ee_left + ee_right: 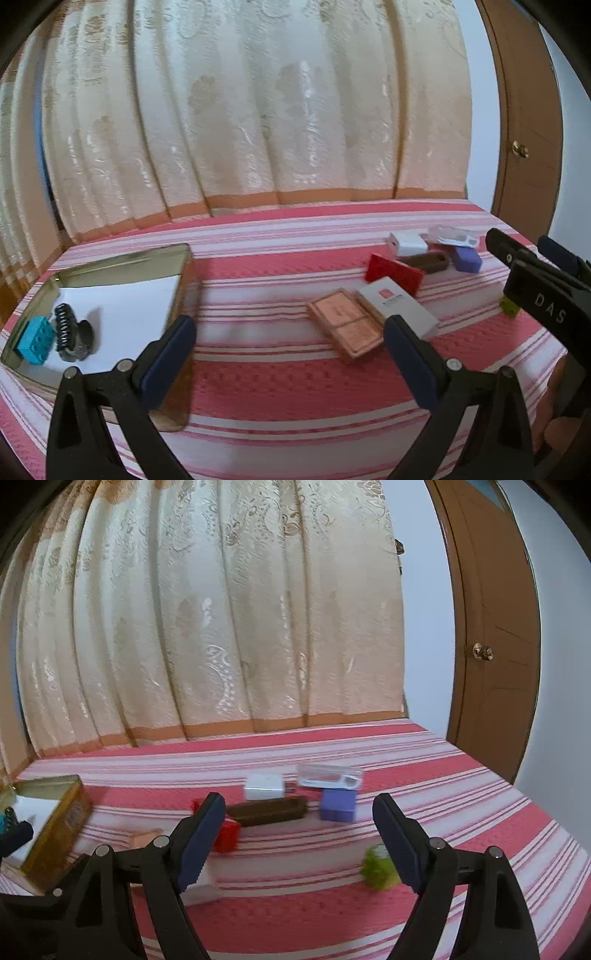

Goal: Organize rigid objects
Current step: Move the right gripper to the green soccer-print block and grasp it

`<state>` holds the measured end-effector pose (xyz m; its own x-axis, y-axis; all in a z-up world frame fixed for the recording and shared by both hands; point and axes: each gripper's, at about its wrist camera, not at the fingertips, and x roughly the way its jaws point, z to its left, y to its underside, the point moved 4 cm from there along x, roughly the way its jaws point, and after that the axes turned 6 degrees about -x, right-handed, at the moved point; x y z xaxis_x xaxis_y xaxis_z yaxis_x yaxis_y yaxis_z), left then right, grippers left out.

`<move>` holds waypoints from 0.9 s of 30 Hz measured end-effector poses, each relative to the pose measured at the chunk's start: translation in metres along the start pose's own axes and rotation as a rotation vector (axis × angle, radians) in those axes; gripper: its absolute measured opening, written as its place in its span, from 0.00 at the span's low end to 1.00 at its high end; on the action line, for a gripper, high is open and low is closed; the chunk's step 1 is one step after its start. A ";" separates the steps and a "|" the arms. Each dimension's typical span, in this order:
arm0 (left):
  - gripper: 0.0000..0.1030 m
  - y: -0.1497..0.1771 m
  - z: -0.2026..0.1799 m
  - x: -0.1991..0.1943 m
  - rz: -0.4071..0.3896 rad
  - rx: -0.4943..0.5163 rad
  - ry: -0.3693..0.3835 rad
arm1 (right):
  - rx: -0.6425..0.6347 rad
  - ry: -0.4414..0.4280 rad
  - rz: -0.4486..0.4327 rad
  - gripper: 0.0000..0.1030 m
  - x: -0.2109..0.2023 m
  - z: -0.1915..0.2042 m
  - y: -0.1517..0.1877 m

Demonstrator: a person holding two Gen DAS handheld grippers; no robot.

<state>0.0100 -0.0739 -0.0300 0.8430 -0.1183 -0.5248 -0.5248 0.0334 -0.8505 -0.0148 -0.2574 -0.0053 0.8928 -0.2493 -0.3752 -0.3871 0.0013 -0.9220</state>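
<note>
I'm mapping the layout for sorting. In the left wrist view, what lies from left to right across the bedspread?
Blue toy brick → black hair clip, both in the tin → pink compact → purple block → green brick.

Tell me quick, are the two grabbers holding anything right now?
Left gripper: jaws open, holding nothing.
Right gripper: jaws open, holding nothing.

The left gripper (291, 332) hangs with jaws wide and nothing between them over a striped bedspread (280, 387). At left a tin (184, 280) holds a blue brick (35, 339) and a black clip (72, 332). Right of centre lie a pink palette (345, 323), a white box (399, 306) and a red box (393, 273)
</note>
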 end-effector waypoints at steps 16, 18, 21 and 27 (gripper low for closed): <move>1.00 0.009 -0.040 0.032 0.158 -0.033 0.090 | 0.080 -0.101 0.300 0.81 0.049 -0.082 0.029; 1.00 0.010 -0.043 0.033 0.161 -0.023 0.087 | 0.065 -0.106 0.336 0.81 0.055 -0.082 0.033; 1.00 0.011 -0.046 0.038 0.181 -0.029 0.090 | 0.041 -0.117 0.386 0.81 0.065 -0.080 0.038; 1.00 0.011 -0.048 0.045 0.208 -0.053 0.105 | 0.039 -0.141 0.477 0.81 0.082 -0.081 0.047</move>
<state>0.0365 -0.1266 -0.0613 0.7003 -0.2173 -0.6800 -0.6940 0.0160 -0.7198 0.0220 -0.3558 -0.0716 0.6422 -0.0785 -0.7625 -0.7533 0.1198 -0.6467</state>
